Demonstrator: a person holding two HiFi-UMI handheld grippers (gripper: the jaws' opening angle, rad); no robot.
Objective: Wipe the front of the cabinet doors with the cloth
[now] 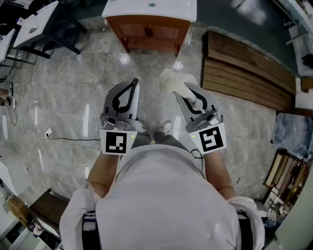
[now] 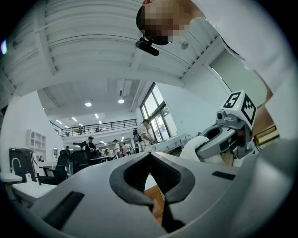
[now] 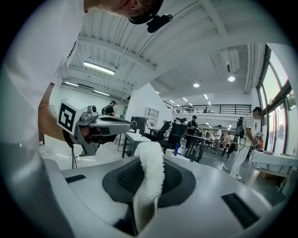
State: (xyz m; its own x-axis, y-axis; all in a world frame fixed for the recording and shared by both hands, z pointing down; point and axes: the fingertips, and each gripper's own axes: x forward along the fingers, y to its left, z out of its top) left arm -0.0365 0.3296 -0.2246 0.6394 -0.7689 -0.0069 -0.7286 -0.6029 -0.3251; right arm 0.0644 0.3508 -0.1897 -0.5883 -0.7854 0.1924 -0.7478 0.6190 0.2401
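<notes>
The person stands looking down with both forearms bent forward from a white shirt [image 1: 161,195], holding the two tools side by side at waist height and aimed at the cabinet [image 1: 149,30] ahead. The left claw [image 1: 135,82] has its jaws drawn together at the tips with nothing between them. Its own view shows only a sliver of the cabinet's brown wood through the gap behind the pads. The right claw [image 1: 180,93] is clamped on the cloth [image 1: 172,81], a white fluffy wad that bulges out past the tips. In the right gripper view the cloth runs as a strip down between the closed jaws. The cloth hangs in the air well apart from the cabinet doors [image 1: 146,29], which are closed, reddish-brown wood under a white top [image 1: 151,9]. Below lies a floor [image 1: 73,83] of glossy grey marble-patterned tiles with a thin black cable [image 1: 73,138] trailing across it at the left. A slatted wooden platform [image 1: 244,73] sits to the right of the cabinet. The gripper views, angled upward, show a large white hall with ribbed ceiling beams, strip lights, a railed mezzanine, tall windows, and several people among desks and chairs.
</notes>
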